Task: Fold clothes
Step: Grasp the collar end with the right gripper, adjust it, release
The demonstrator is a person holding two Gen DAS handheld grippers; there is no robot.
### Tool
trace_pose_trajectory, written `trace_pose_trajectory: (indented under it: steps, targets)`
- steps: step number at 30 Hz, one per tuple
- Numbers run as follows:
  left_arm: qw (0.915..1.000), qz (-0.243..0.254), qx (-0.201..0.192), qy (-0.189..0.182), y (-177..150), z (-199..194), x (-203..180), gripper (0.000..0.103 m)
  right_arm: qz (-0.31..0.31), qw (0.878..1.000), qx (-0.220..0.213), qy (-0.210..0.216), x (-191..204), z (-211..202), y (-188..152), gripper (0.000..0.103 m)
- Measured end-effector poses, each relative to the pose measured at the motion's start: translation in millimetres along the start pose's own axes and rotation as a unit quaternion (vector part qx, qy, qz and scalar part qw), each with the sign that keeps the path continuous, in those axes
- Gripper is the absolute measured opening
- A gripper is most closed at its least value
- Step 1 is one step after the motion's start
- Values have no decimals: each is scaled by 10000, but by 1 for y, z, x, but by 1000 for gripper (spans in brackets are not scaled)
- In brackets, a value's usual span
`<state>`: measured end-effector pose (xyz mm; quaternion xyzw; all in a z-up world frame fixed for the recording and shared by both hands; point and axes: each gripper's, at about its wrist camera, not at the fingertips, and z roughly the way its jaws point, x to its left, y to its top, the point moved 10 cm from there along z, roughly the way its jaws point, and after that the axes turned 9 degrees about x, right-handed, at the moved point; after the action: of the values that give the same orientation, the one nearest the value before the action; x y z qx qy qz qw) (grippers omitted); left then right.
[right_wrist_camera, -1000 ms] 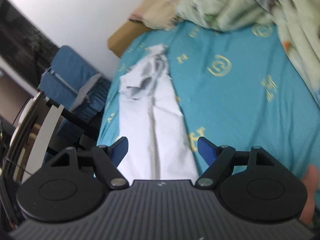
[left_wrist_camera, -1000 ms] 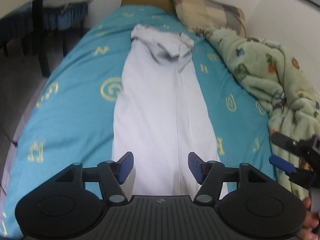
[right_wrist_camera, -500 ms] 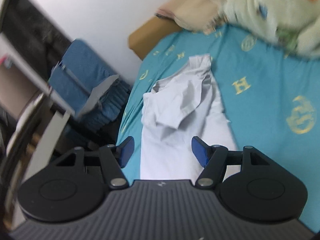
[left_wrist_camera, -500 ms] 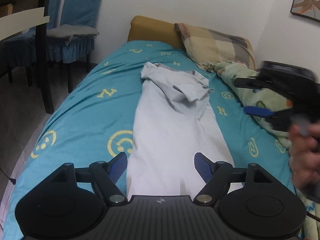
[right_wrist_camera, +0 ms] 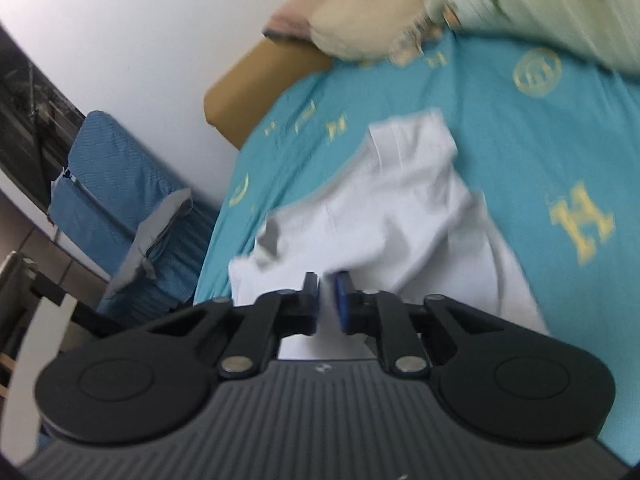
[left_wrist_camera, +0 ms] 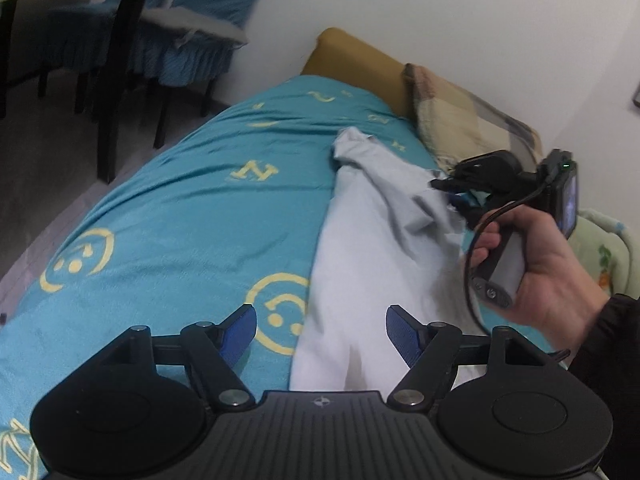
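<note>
White garment (left_wrist_camera: 372,264) lies lengthwise down the middle of the bed (left_wrist_camera: 192,224), long narrow strip running from the near edge toward the head end; far end bunched and rumpled, folds grey in shadow. In the right wrist view the same garment (right_wrist_camera: 384,216) shows a crumpled top part with a flap lifted, picture blurred. Bed cover teal with yellow letters and smiley prints.

Right hand-held gripper (right_wrist_camera: 327,300): blue pads nearly together, only a thin gap between them, right at the bunched cloth; cannot tell if fabric is pinched between them, blur hides it. From the left wrist view the right hand-held gripper (left_wrist_camera: 460,196) sits at the rumpled far part of the garment, toward the right edge of the bed, held by the person's right hand (left_wrist_camera: 536,264), cable looping below it.

Left hand-held gripper (left_wrist_camera: 320,332): fingers wide apart, over the near end of the garment, nothing between them.

Plaid pillow (left_wrist_camera: 460,116) at the head end, green printed blanket (right_wrist_camera: 532,4) along the right edge, blue-covered chairs (left_wrist_camera: 188,20) beside the left edge of the bed
</note>
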<state>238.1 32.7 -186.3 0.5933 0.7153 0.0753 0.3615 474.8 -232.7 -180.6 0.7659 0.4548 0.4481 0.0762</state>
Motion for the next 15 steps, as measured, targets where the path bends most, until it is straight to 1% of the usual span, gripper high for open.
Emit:
trace_pose_trajectory:
  steps: [2, 3, 6, 10, 11, 12, 15]
  targets:
    - [9999, -155, 18, 49, 2, 4, 9, 73, -238, 9994, -256, -77, 2, 2, 17, 5]
    - [9997, -231, 26, 77, 2, 6, 13, 73, -321, 9988, -315, -180, 0, 5, 24, 4]
    - [9997, -189, -6, 143, 3, 8, 15, 72, -568, 9960, -491, -488, -5, 15, 46, 4]
    - [9997, -92, -58, 227, 4, 9, 17, 72, -896, 9893, -715, -898, -11, 28, 76, 4]
    - [9996, -67, -71, 248, 4, 9, 17, 72, -988, 9878, -648, -1015, -14, 36, 77, 4]
    - [9996, -29, -82, 282, 4, 10, 17, 72, -1043, 9873, -603, -1037, -15, 40, 78, 5]
    - [9991, 80, -122, 390, 6, 13, 16, 72, -970, 9903, -455, -881, -15, 22, 68, 9]
